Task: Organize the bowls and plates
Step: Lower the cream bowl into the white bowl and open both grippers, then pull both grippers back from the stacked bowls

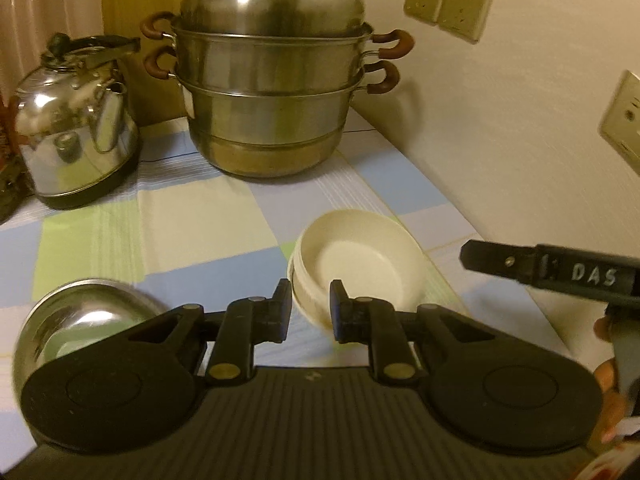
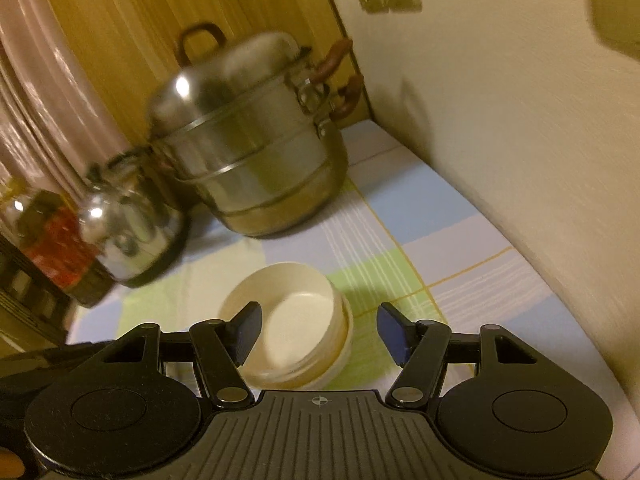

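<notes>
Two cream bowls sit nested on the checked cloth, the upper one slightly askew in the lower. My left gripper hovers just in front of their near rim. Its jaws stand a narrow gap apart, and only the bowl's wall shows behind that gap. In the right wrist view the same cream bowls lie below my right gripper, whose jaws are wide apart and hold nothing. One of the right gripper's fingers reaches in from the right, beside the bowls. A steel bowl lies at the lower left, partly hidden by the left gripper's body.
A tall steel steamer pot with brown handles stands at the back, a shiny kettle to its left. A jar with a red label stands further left. The wall with sockets runs close along the right. A hand shows at the right edge.
</notes>
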The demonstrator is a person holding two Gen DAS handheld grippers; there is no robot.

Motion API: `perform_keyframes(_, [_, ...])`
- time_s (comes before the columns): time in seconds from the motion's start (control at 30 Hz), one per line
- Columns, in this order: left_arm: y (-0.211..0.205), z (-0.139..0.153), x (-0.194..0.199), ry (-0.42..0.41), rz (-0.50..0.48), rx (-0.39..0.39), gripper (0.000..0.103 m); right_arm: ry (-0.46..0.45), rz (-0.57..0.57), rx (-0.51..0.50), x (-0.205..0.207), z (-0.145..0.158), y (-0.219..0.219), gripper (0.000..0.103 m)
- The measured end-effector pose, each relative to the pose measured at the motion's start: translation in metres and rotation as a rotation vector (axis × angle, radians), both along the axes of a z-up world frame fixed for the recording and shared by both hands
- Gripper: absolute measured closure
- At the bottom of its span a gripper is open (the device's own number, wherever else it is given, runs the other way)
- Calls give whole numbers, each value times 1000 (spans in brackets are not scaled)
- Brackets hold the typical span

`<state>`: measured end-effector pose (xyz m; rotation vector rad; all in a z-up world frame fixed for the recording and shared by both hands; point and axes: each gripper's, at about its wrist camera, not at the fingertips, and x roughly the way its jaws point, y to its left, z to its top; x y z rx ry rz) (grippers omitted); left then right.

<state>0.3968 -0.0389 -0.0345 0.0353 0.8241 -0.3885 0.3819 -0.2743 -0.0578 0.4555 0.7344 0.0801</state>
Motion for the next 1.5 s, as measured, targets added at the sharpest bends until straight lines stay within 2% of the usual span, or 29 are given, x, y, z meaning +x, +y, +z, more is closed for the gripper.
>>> perform_keyframes(0.4, [0,17,-116,1,39,-7,85,-34,101,18,-113,21,2,39])
perform_keyframes(0.57, [-5,18,-155,8,54,-2,85,6,148,13,-150,21,3,38])
perform_keyframes(0.73, [-9,16,-191,21,75,15,85,23,181,-52,-181,17,6,38])
perform_keyframes(1.07, [-11,13,-239,37,104,36,85,48,239,-88,-226,10,9,38])
perform_keyframes(1.37, [-15,15,-266,24,127,47,84,24,264,-114,-249,14,10,38])
perform_keyframes(1.5, [-17,17,-274,17,140,55,79,21,277,-139,-256,14,11,38])
